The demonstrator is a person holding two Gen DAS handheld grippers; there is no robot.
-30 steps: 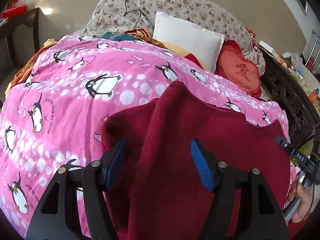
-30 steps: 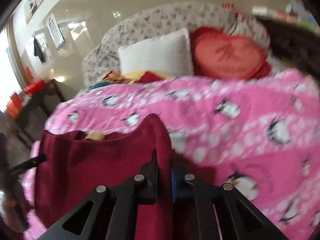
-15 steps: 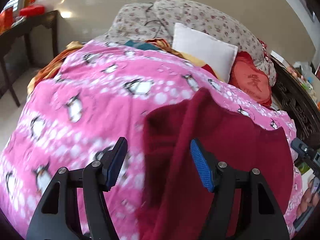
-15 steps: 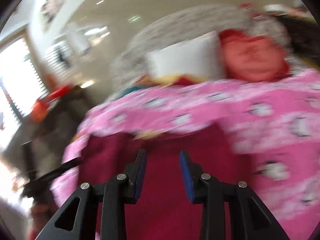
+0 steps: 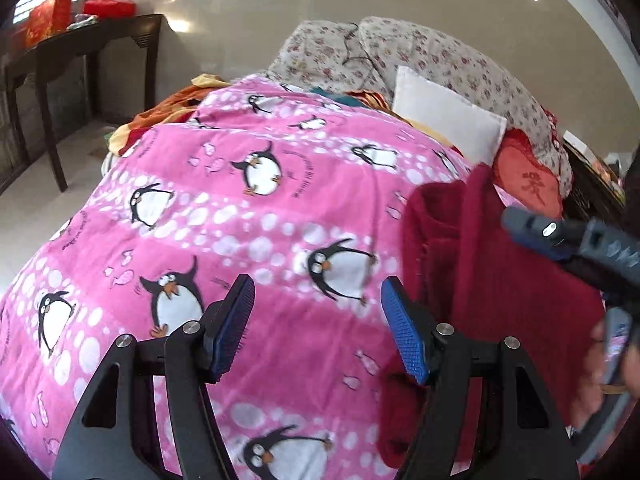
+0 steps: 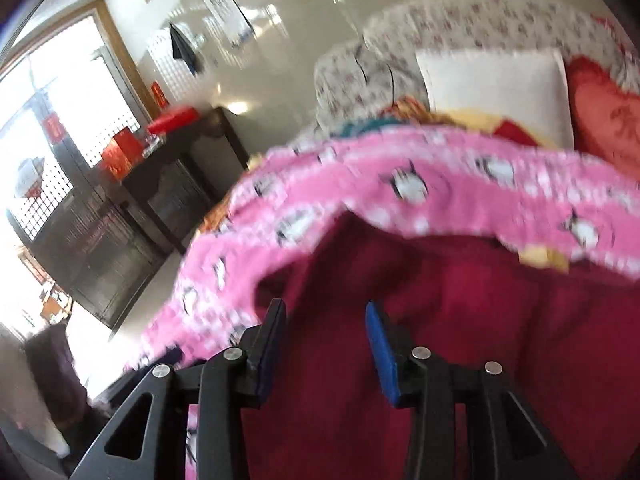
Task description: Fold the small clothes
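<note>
The red garment (image 6: 460, 320) lies directly under the right hand-held gripper (image 6: 326, 344), its jaws just opening and empty; the left hand-held gripper (image 5: 318, 320), spread and empty, has the garment to its right.

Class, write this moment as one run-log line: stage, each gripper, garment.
stage: after a fold | left gripper: open, over pink blanket | right gripper: just opened, nothing gripped | maroon garment: lying on blanket

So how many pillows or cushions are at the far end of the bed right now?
3. The floral pillow lies at the very back, the white pillow leans in front of it, and the red cushion sits beside the white one. The heaped bedding may hide more.
</note>
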